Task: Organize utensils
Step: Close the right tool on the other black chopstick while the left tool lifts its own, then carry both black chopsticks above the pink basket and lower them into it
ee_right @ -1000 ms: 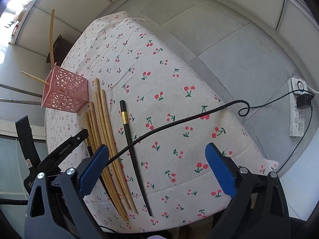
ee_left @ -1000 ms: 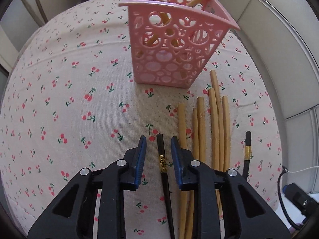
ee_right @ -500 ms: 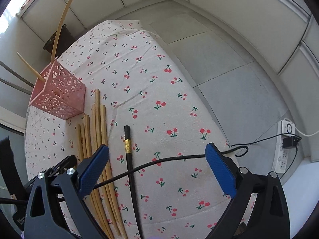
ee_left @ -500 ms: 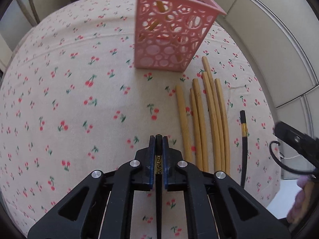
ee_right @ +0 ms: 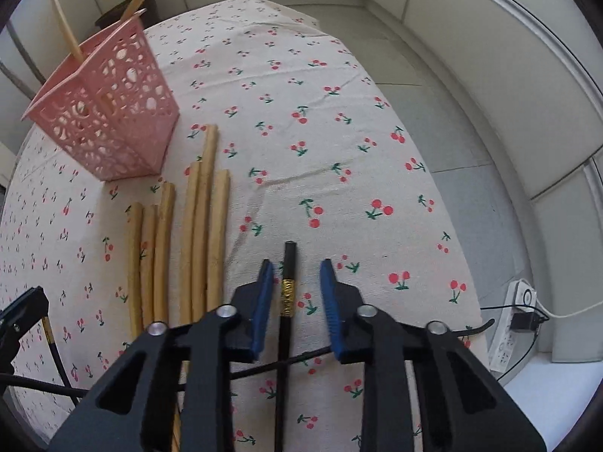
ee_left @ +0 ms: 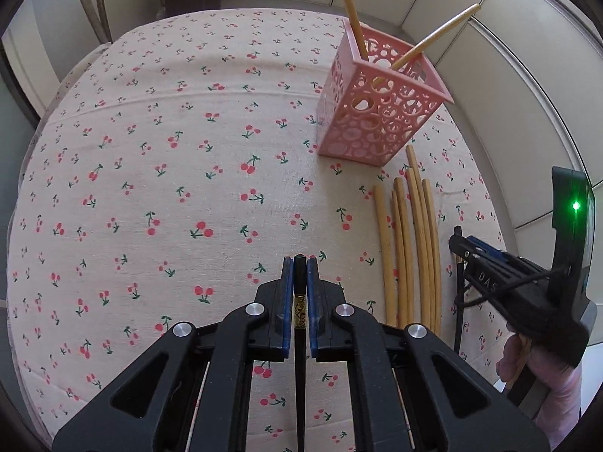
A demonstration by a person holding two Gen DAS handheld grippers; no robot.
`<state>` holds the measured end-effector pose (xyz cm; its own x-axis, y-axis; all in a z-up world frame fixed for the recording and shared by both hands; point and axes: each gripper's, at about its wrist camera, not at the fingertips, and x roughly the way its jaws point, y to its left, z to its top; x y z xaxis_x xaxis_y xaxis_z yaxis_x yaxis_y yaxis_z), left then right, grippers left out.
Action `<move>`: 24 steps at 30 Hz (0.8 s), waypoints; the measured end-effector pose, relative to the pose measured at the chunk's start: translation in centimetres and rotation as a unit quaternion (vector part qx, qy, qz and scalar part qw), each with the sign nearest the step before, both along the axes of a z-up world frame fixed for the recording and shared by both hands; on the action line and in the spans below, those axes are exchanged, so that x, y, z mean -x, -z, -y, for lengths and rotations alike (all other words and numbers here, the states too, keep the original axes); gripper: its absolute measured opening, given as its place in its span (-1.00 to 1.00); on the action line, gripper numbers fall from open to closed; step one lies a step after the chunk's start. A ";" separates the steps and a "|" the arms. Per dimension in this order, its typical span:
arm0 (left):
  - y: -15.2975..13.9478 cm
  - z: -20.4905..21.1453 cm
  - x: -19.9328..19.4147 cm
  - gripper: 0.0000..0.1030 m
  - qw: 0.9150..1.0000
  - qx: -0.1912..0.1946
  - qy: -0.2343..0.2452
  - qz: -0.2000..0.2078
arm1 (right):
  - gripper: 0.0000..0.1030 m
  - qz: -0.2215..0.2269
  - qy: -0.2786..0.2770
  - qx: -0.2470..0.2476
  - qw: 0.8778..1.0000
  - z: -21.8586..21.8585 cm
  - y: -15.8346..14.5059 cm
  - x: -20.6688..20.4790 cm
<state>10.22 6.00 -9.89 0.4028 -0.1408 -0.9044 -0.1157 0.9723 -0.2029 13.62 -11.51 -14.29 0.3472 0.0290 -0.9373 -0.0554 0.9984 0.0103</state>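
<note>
My left gripper (ee_left: 300,263) is shut on a black chopstick (ee_left: 300,282) with a gold band, held above the cherry-print tablecloth. My right gripper (ee_right: 296,269) is open, its jaws on either side of a second black chopstick (ee_right: 288,278) that lies on the cloth. A pink perforated basket (ee_left: 377,113) stands at the back with two wooden chopsticks upright in it; it also shows in the right wrist view (ee_right: 109,113). Several wooden chopsticks (ee_left: 410,241) lie side by side in front of the basket, left of my right gripper (ee_right: 196,226).
The round table's cloth (ee_left: 169,188) ends close on the right, with tiled floor beyond (ee_right: 471,150). A power strip (ee_right: 516,324) and cables lie on the floor at the right. A black cable (ee_right: 301,358) crosses under my right gripper.
My left gripper closed on the black chopstick and lifted it back and leftward. My right gripper came down over the second black chopstick and narrowed its opening.
</note>
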 end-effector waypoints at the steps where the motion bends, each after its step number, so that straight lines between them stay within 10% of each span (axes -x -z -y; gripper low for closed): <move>1: -0.2 -0.1 0.3 -0.88 1.000 0.000 0.000 0.003 | -0.85 0.002 0.000 -0.003 1.000 -0.1 0.0 0.1; 13: -6.4 -1.8 4.0 -0.88 0.989 0.016 -0.002 0.146 | -0.86 0.142 -0.024 -0.094 0.985 1.9 -7.5 4.7; 24: -13.1 -1.4 8.0 -0.88 0.962 0.005 0.005 0.274 | -0.86 0.348 -0.077 -0.055 0.933 2.7 -17.8 11.5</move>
<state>2.17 7.44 3.16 0.8171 -0.1546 -0.5554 0.0201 0.9704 -0.2405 2.12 -14.20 3.51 0.8545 0.2115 -0.4745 -0.2297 0.9731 0.0201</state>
